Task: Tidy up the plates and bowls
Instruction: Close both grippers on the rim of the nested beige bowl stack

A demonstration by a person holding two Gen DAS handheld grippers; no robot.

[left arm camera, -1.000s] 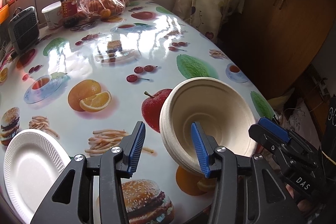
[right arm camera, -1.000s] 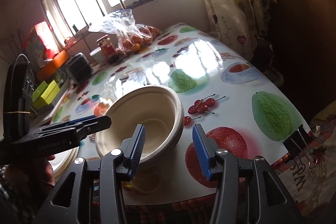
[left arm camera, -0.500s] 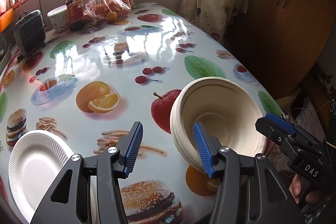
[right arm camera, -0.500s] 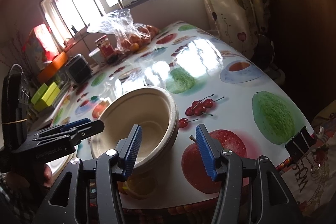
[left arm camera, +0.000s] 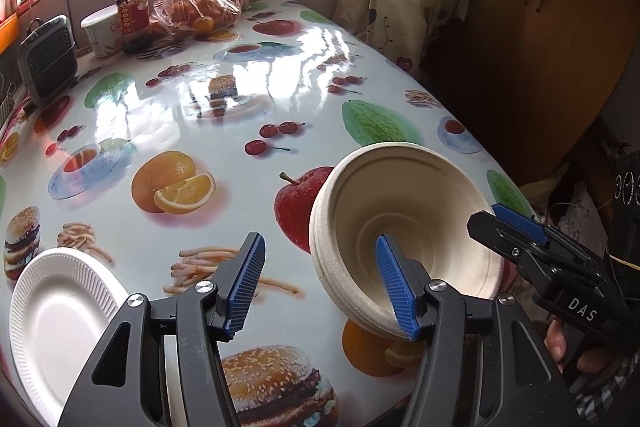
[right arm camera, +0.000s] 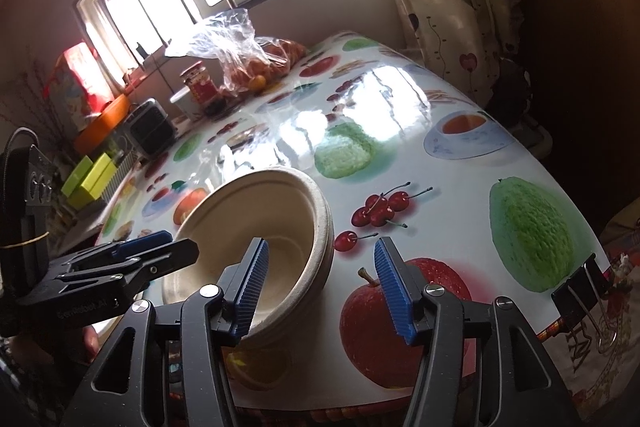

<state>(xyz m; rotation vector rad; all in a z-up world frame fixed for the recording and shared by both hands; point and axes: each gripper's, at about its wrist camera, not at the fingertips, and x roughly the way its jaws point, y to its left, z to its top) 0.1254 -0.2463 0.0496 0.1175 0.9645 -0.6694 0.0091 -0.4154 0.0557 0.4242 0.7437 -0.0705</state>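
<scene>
1. The nested beige bowls (left arm camera: 404,211) sit at the near edge of the table (left arm camera: 240,99), tilted with the opening facing the cameras, over a printed orange and beside a printed apple. Their layered rims show in both views, but I cannot tell how many there are.
2. The left gripper (left arm camera: 320,243) is released. Its jaws have just been opening, with the left wall of the bowls between them. Its right finger reaches inside the bowl and its left finger stands clear of the outer wall.
3. The right gripper (right arm camera: 320,245) is likewise released and has just been opening, astride the right wall. Its left finger is inside the bowl and its right finger is apart from it, above the printed apple.
4. Whether either inner pad touches the bowl's inside cannot be told.
5. Only the left wrist view shows the white plate (left arm camera: 60,307), lying flat at the table's near left corner, partly under that gripper.
6. It also shows the fingers of the person's hand (left arm camera: 560,343) under the right gripper.
7. Only the right wrist view shows a black binder clip (right arm camera: 580,283) on the tablecloth's near right edge, and yellow-green boxes (right arm camera: 88,179) beyond the table on the left.
8. Both views show the bag of oranges (left arm camera: 200,3), a red jar (left arm camera: 132,11) and a white tub (left arm camera: 98,31) at the far end under the window.
</scene>
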